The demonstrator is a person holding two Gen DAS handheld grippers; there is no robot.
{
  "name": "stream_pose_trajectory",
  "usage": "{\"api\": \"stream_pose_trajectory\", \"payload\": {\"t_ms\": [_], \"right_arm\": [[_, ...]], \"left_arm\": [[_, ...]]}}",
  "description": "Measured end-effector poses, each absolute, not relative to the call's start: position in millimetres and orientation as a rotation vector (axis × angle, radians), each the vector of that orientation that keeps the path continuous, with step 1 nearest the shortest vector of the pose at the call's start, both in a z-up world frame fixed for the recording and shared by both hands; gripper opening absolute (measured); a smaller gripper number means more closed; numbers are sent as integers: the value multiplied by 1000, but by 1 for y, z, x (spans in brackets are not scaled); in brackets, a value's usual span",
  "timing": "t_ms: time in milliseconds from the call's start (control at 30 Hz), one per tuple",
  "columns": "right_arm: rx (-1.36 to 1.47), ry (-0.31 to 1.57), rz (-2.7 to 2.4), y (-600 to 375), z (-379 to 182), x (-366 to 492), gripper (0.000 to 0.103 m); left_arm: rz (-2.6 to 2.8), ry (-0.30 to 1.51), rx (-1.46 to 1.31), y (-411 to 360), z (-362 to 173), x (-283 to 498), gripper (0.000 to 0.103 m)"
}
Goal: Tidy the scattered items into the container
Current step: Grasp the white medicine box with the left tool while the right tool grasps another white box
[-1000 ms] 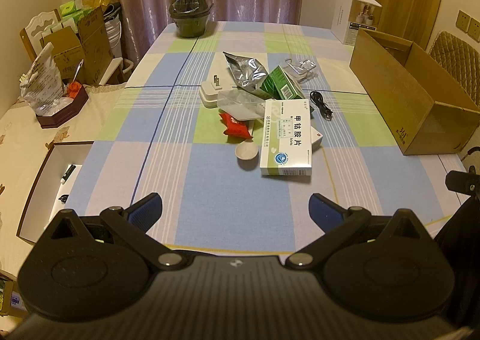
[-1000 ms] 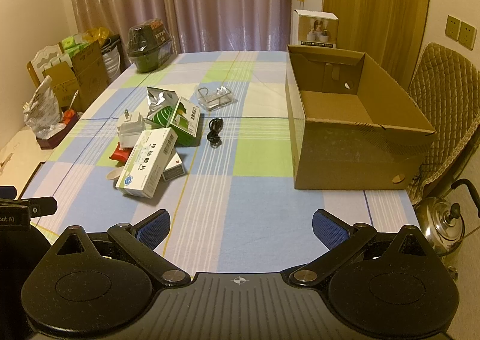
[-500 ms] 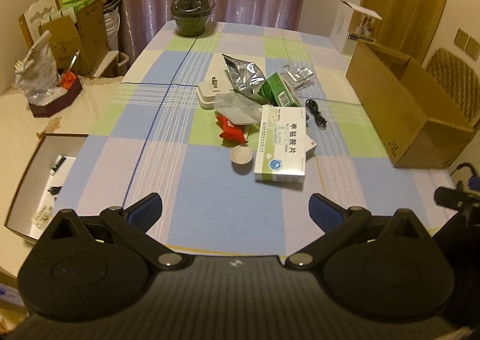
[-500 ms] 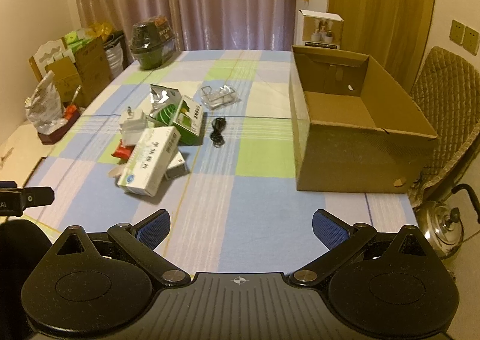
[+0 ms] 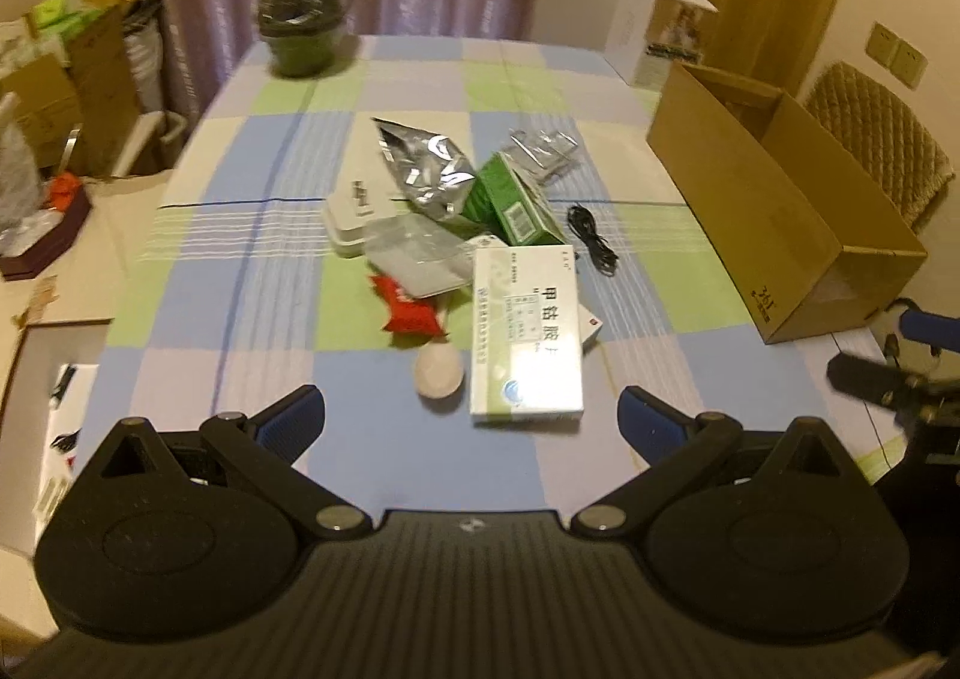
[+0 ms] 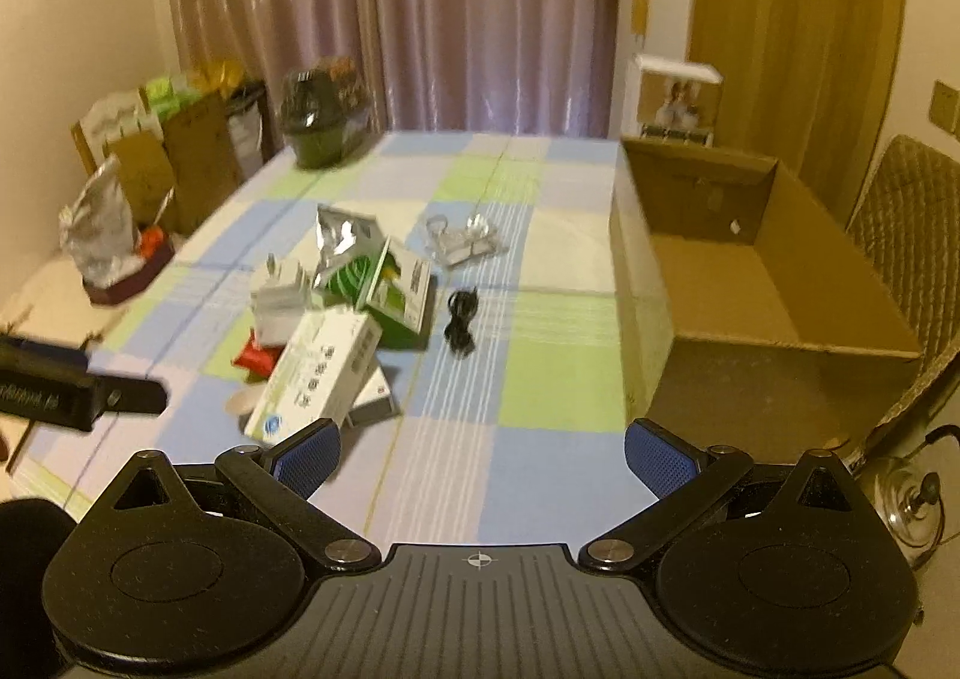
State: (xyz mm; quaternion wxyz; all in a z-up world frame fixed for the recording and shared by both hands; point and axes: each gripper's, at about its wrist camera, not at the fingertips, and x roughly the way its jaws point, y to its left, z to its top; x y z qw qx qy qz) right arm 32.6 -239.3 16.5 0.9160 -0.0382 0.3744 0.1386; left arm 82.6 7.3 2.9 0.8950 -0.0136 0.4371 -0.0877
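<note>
Both grippers have pushed forward over the near edge of the checked tablecloth (image 5: 240,259), so the pile looms larger than before. Left gripper (image 5: 471,421) is spread wide and holds nothing; the white medicine box (image 5: 528,337) lies just beyond its fingertips, between them, beside the small round lid (image 5: 440,373) and red packet (image 5: 408,310). Right gripper (image 6: 483,454) is likewise spread and empty, its left finger (image 6: 306,454) near that box's corner. At the table's right edge stands the open cardboard box (image 6: 780,343), well apart from the pile.
</note>
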Motion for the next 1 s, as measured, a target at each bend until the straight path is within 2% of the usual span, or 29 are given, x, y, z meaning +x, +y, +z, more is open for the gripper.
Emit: {"api": "stream_pose_trajectory", "payload": {"t_ms": [267, 533, 767, 1000], "right_arm": [[-91, 853, 300, -233, -11, 60, 103], [-70, 891, 312, -236, -35, 77, 103], [-59, 934, 326, -234, -54, 87, 103], [-58, 939, 336, -231, -61, 94, 103]], "left_arm": [[-272, 981, 32, -12, -31, 140, 101], [-330, 1024, 36, -27, -63, 180, 89], [-361, 1050, 49, -37, -79, 198, 85], [-374, 1076, 54, -44, -89, 206, 75]]}}
